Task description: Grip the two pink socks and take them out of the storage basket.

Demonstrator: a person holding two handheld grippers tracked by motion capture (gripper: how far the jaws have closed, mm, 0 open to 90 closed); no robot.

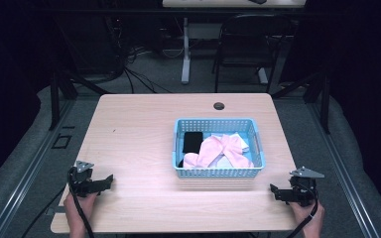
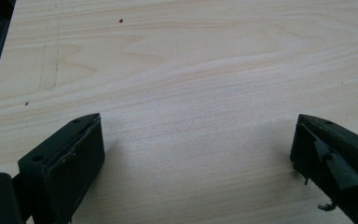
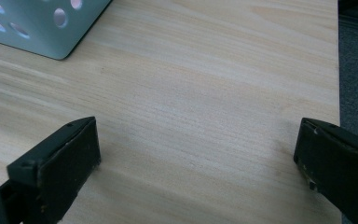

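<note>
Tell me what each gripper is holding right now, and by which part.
Nothing is held. The left gripper and the right gripper both rest on the bare table, jaws wide apart, short of the blue basket.

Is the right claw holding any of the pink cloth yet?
No, the right claw stands open over bare table, while the pink cloth lies in the blue basket.

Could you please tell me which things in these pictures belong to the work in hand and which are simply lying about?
In hand: blue basket, pink cloth, black item, left tool, right tool, both open.
Lying about: chair, floor cables.
</note>
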